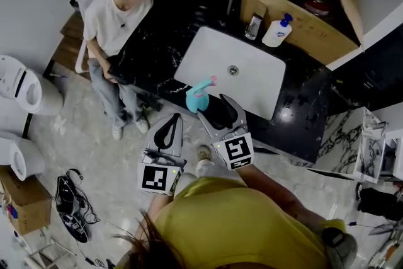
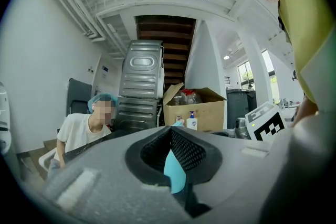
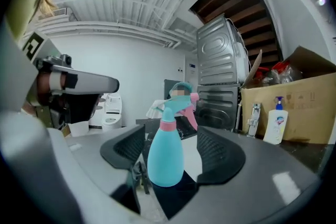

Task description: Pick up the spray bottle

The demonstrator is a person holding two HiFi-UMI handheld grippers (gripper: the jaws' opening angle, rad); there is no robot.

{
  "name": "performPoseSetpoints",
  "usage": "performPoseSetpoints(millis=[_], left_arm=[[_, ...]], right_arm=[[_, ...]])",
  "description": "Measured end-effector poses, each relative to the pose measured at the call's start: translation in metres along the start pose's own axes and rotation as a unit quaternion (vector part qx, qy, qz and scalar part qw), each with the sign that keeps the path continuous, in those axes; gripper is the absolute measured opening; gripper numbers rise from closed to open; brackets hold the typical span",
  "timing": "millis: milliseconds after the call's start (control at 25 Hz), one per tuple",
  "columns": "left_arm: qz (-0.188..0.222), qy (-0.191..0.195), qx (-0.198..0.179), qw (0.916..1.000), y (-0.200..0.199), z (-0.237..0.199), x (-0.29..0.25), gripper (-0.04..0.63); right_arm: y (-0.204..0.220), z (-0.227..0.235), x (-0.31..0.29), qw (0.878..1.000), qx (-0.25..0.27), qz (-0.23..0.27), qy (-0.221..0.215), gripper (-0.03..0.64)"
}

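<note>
A teal spray bottle (image 1: 196, 97) with a pink trigger stands upright on the black marble counter (image 1: 302, 107), near its front edge and just left of the white sink (image 1: 252, 82). My right gripper (image 1: 213, 105) is open, one jaw on each side of the bottle. In the right gripper view the spray bottle (image 3: 165, 157) stands between the black pads (image 3: 220, 152) of the right gripper (image 3: 170, 139), with a gap on both sides. My left gripper (image 1: 174, 118) hangs left of it off the counter, tips together. In the left gripper view a strip of the bottle (image 2: 173, 173) shows past the left gripper (image 2: 170, 131).
A cardboard box (image 1: 302, 22) of bottles and a white pump bottle (image 1: 277, 31) sit at the counter's back. A person (image 1: 116, 16) sits at the counter's left end. White toilets (image 1: 22, 88) and a cable bundle (image 1: 72, 201) are on the floor at left.
</note>
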State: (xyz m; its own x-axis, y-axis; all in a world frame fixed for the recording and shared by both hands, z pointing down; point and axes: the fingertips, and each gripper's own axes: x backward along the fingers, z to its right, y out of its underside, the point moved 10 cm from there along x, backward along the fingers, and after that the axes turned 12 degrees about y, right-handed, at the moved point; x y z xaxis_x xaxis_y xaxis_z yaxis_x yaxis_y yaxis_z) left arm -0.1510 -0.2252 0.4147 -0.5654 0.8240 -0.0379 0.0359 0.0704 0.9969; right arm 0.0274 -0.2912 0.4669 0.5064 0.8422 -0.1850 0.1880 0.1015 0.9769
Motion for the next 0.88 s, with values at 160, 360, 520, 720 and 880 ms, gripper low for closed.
performPoseSetpoints(millis=[160, 360, 520, 720, 880], left_arm=[[-0.008, -0.004, 0.006, 0.9999, 0.005, -0.009, -0.012, -0.002], [-0.014, -0.004, 0.013, 0.9998, 0.008, -0.017, -0.018, -0.002], [-0.019, 0.008, 0.009, 0.9997, 0.003, -0.027, -0.025, -0.002], [-0.026, 0.020, 0.003, 0.9995, -0.003, -0.042, -0.029, -0.002], [-0.032, 0.025, 0.007, 0.9992, -0.007, -0.053, -0.032, -0.002]], right_arm=[[0.012, 0.004, -0.016, 1.000, 0.001, -0.015, -0.019, 0.314], [0.027, 0.000, -0.030, 0.998, -0.016, -0.040, -0.041, 0.347], [0.032, -0.002, -0.049, 0.997, -0.019, -0.057, -0.054, 0.408], [0.037, -0.010, -0.064, 0.994, -0.009, -0.083, -0.068, 0.445], [0.044, -0.013, -0.077, 0.992, -0.001, -0.108, -0.067, 0.445]])
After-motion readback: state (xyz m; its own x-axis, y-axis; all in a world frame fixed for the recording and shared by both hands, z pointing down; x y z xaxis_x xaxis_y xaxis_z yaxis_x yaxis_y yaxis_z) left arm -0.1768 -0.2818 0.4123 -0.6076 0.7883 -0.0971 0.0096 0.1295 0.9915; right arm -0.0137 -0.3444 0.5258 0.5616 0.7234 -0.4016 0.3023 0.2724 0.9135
